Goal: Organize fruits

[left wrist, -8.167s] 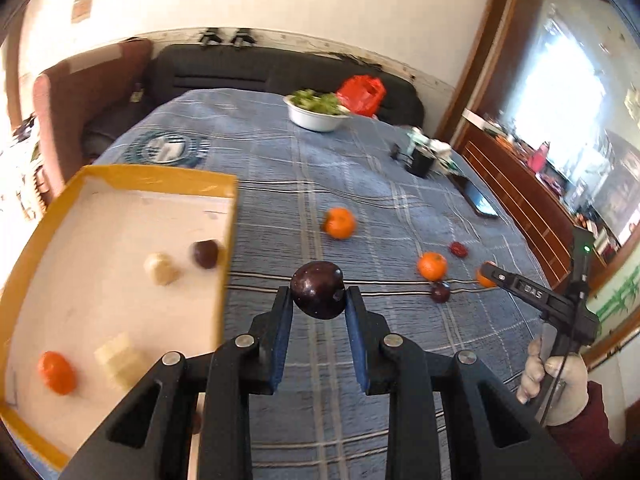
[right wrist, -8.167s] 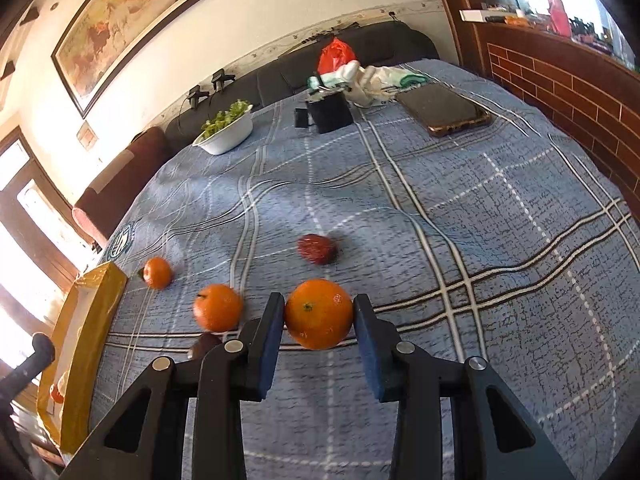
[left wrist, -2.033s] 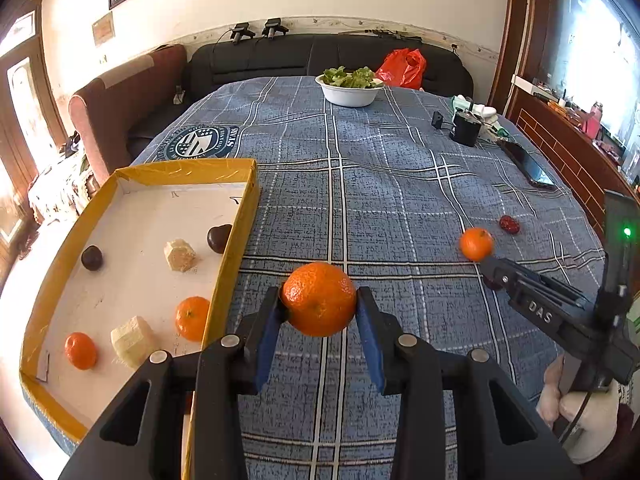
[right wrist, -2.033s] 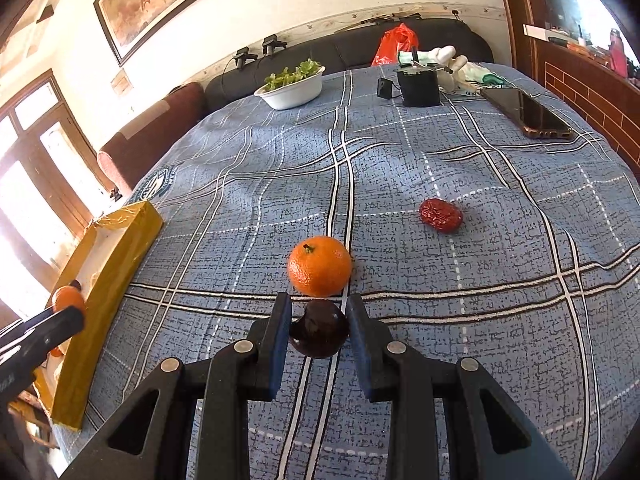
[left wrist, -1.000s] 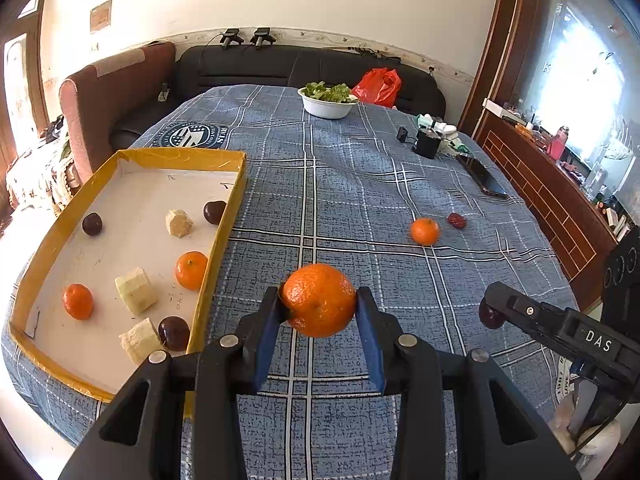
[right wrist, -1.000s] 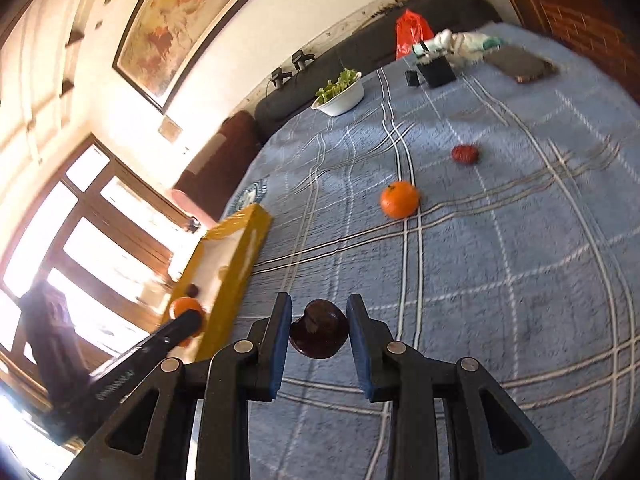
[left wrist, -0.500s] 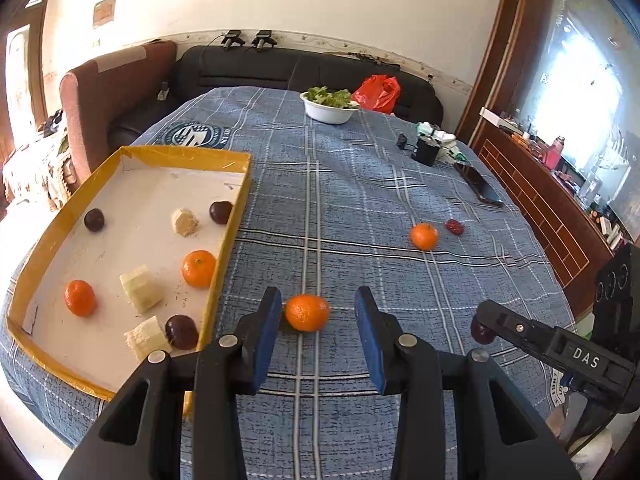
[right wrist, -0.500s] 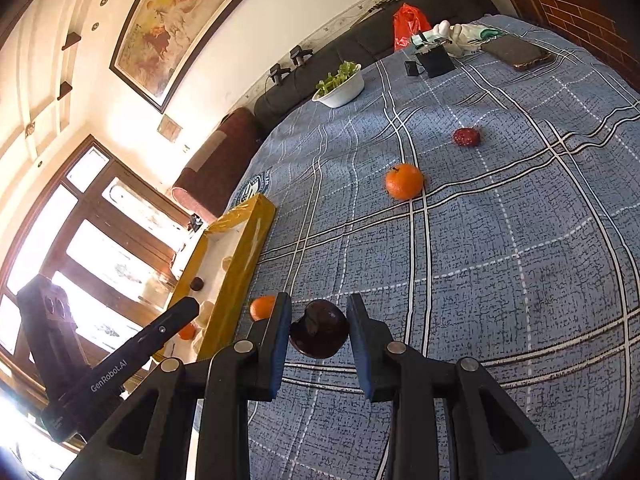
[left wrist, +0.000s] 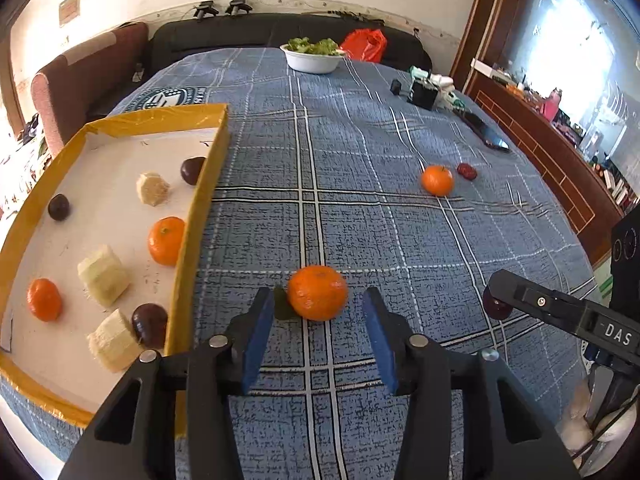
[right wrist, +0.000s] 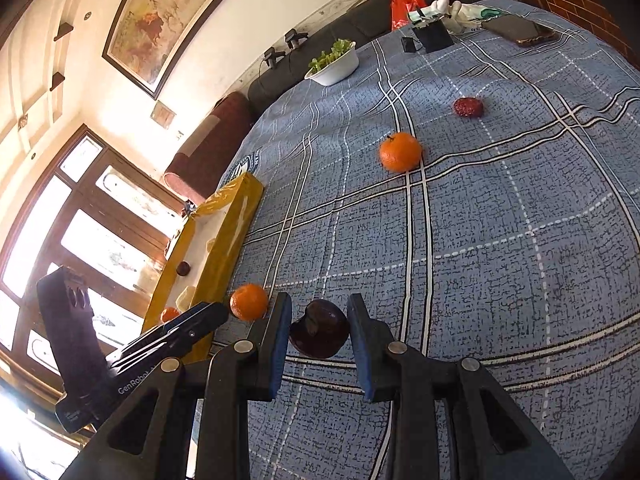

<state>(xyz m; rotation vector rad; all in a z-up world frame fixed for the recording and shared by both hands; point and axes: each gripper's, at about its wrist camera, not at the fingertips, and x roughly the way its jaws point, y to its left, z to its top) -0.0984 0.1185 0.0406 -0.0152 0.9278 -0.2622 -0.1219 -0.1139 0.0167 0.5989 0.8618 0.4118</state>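
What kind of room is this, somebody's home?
Most likely a home living room: a dark sofa behind the cloth-covered table, a framed painting on the wall, and a bowl of greens.

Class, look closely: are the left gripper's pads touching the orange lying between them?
Apart. The left wrist view shows cloth between each blue pad and the orange.

A: The yellow tray [left wrist: 208, 184]?
B: Its wall hides part of a tangerine [left wrist: 166, 240] and a plum [left wrist: 193, 170].
A: And the other plum [left wrist: 495, 303]?
B: Half hidden behind the right gripper [right wrist: 318, 330].
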